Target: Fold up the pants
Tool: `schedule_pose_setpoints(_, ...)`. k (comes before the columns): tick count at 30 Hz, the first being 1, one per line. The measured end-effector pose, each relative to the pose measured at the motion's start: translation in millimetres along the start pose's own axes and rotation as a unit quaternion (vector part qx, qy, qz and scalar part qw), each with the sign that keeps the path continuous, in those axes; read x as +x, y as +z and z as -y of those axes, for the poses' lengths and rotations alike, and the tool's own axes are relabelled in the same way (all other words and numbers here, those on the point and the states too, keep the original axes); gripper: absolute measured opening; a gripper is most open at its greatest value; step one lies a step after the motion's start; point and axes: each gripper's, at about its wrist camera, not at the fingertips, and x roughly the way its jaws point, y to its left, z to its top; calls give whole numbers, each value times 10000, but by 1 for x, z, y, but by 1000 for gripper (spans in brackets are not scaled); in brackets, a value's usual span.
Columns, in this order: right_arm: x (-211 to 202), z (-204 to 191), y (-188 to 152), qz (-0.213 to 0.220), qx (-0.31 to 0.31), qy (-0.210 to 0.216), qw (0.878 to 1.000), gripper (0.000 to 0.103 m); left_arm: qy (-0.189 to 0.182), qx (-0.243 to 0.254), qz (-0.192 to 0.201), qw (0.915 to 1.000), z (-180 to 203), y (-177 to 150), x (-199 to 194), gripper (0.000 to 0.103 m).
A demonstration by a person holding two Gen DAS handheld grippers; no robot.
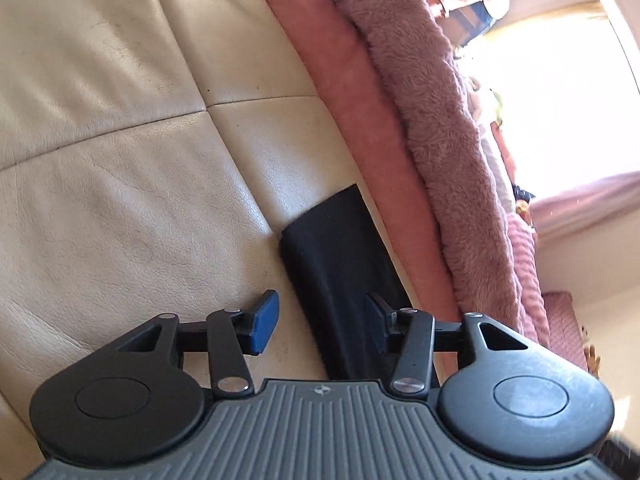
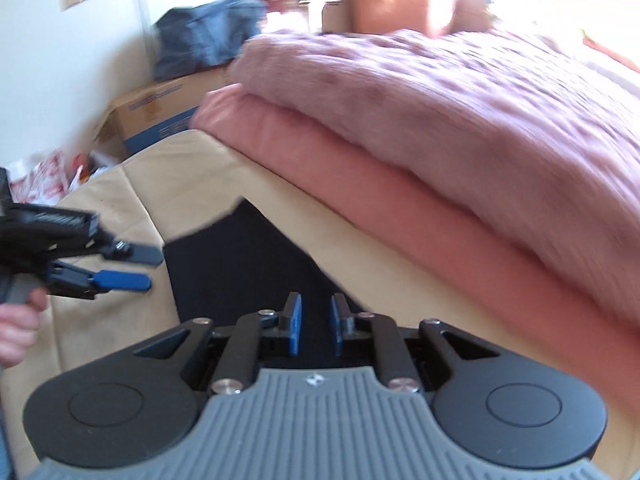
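You look to be between folds, I judge: the dark pants (image 1: 340, 264) lie flat as a narrow strip on the cream leather cushion (image 1: 120, 184), and neither tool has cloth in it. Starting at your left, the left gripper (image 1: 324, 320) hovers low over the near end of the strip with its jaws spread wide, one blue pad over bare leather at about 8 o'clock of the pants and the other finger over the dark fabric itself. From the right wrist view the same left gripper (image 2: 146, 268) comes in from 9 o'clock, held in your left hand (image 2: 20, 328), its tips just beside the left edge of the pants (image 2: 240, 264). Moving right, the right gripper (image 2: 316, 322) sits over the near end of the cloth with its jaws close but parted, a dark gap showing between the blue pads and nothing pinched there. The next move, as I read it, calls for each gripper to close on a near corner so you can carry that end toward the far edge at 12 o'clock; the fabric is limp, so grip both layers. To the right of the pants a pink folded blanket (image 2: 420, 216) runs along the cushion with a fluffy mauve throw (image 2: 460, 112) on top. Behind, at 11 o'clock, stands a cardboard box (image 2: 156, 120) with blue clothing (image 2: 208, 40) heaped on it, and bright window light floods in at 1 o'clock.
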Motion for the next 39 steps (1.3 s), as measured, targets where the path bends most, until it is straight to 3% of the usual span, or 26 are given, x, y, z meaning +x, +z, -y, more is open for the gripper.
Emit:
schedule_pose_setpoints(5,-61,30,-74,-121,821,-521,9952,14,-33,185,177,9997,0,2,9,54)
schedule_pose_setpoints(8,-90,43,-111,-199,1285,-710,9890,15,20,103,254,9996,-4,4,13,36)
schedule_pose_setpoints(10,-105,48,-130,-206,1503,-811,9851,16,147,9,292,9995,-9,6,15,12)
schedule_pose_setpoints(12,-117,51,-143,-220,1641,-894,9821,16,33,-153,279,9995,-16,7,16,11)
schedule_pose_setpoints(14,-126,53,-152,-240,1683,-969,9807,16,1,-130,303,9995,-14,7,14,4)
schedule_pose_setpoints(19,-149,62,-167,-249,1885,-1192,9745,16,161,649,572,9961,30,-1,-1,3)
schedule_pose_setpoints(22,-165,66,-178,-229,2036,-1262,9706,16,218,1529,817,9846,76,-15,-18,3)
schedule_pose_setpoints(27,-188,64,-189,-26,2130,-1162,9701,16,311,3135,1190,9416,157,-63,-39,3)
schedule_pose_setpoints(30,-198,59,-190,108,2111,-1110,9711,16,290,4015,1260,9067,199,-104,-41,3)
schedule_pose_setpoints(35,-223,57,-199,245,2174,-1131,9692,16,156,5459,1225,8287,253,-193,-28,3)
schedule_pose_setpoints(39,-240,59,-217,272,2387,-1201,9632,16,20,6454,888,7587,256,-280,-4,3)
